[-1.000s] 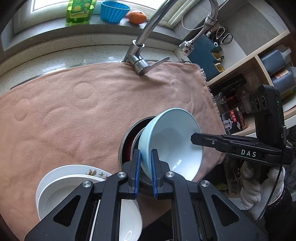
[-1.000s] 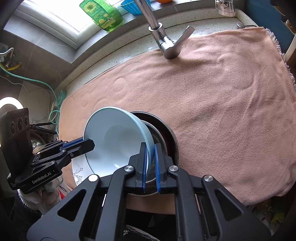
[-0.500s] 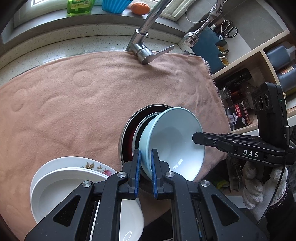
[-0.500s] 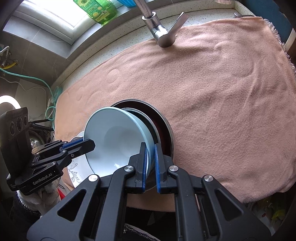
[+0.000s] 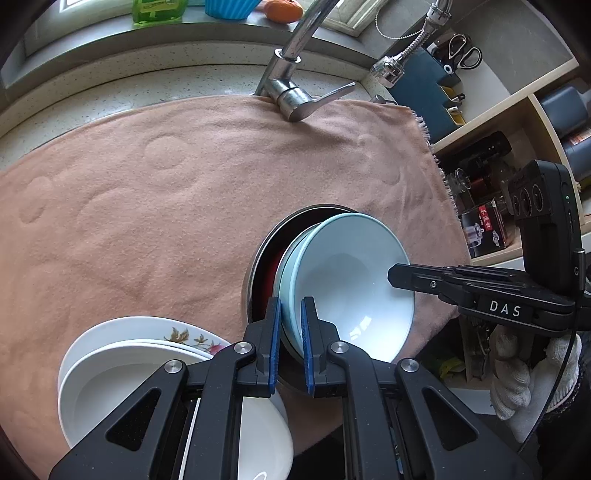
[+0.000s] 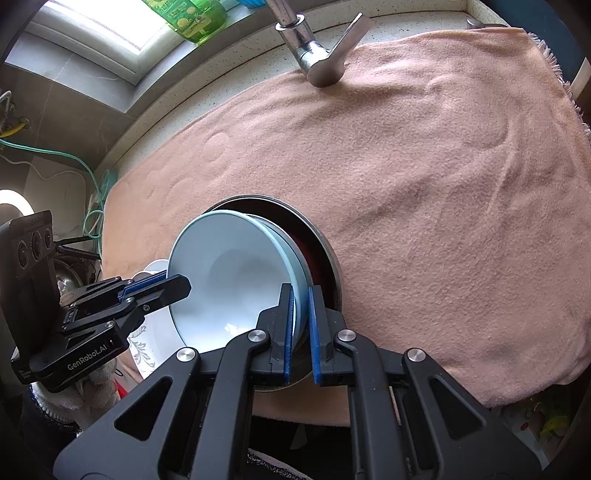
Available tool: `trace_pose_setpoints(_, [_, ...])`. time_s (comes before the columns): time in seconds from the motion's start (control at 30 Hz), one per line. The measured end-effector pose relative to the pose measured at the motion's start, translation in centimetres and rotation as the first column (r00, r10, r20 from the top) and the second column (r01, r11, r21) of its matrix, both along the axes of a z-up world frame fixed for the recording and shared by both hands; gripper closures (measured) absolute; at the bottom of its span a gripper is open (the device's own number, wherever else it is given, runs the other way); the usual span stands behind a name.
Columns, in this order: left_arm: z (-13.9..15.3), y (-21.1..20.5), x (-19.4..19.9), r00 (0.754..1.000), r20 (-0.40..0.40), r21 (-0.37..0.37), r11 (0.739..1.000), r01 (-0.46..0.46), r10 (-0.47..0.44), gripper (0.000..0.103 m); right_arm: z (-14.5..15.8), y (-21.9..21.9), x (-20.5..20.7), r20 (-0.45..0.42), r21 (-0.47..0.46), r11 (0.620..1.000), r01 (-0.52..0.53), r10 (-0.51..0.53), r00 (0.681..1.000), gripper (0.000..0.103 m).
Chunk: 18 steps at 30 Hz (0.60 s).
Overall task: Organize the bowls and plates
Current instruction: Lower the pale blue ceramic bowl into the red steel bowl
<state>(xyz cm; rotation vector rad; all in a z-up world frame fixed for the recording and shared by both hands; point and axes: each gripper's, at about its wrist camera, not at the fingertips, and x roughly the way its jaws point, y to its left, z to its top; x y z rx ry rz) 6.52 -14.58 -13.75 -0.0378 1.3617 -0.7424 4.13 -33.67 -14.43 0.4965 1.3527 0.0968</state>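
Note:
A light blue bowl (image 5: 347, 288) (image 6: 229, 280) hangs tilted over a steel bowl (image 5: 266, 251) (image 6: 327, 254) with a dark red inside, which stands on the pink towel (image 5: 166, 192). My left gripper (image 5: 290, 332) is shut on the bowl's near rim. My right gripper (image 6: 301, 325) is shut on the opposite rim; in the left wrist view the right gripper (image 5: 393, 275) reaches in from the right. The left gripper (image 6: 181, 286) enters the right wrist view from the left. A second pale rim shows just behind the held bowl. A stack of white plates (image 5: 122, 365), the lower one flowered, lies to the left.
A chrome faucet (image 5: 291, 96) stands at the towel's far edge, with a green soap bottle (image 6: 192, 22) on the sill behind. Open shelves (image 5: 517, 110) with jars and boxes lie right of the towel. A gloved hand (image 5: 517, 369) holds the right gripper.
Both grippers keep their grip on the light blue bowl. The views have drifted slightly, and a little more of the steel bowl's far rim shows beyond the held bowl.

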Motion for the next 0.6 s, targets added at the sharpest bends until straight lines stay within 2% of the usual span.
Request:
trace_pose_setpoints(0.17, [0.0,0.1,0.0,1.000,0.001,0.002,1.000,0.000,0.000,0.094,0.1,0.1,0.1,0.009,-0.015,1.000,-0.011,0.011,1.000,0.095])
trace_pose_setpoints(0.33, [0.6,0.3,0.1,1.000,0.019,0.003,1.000,-0.004,0.004,0.094,1.0,0.8,0.0,0.038,-0.079,0.995,-0.059,0.062,0.997,0.095])
trace_pose_setpoints(0.6, [3.1,2.4,-0.1,0.994,0.084,-0.043,0.996,-0.073,0.076,0.094,4.4,0.4,-1.3,0.156,-0.117,0.988,-0.099,0.117,0.981,0.095])
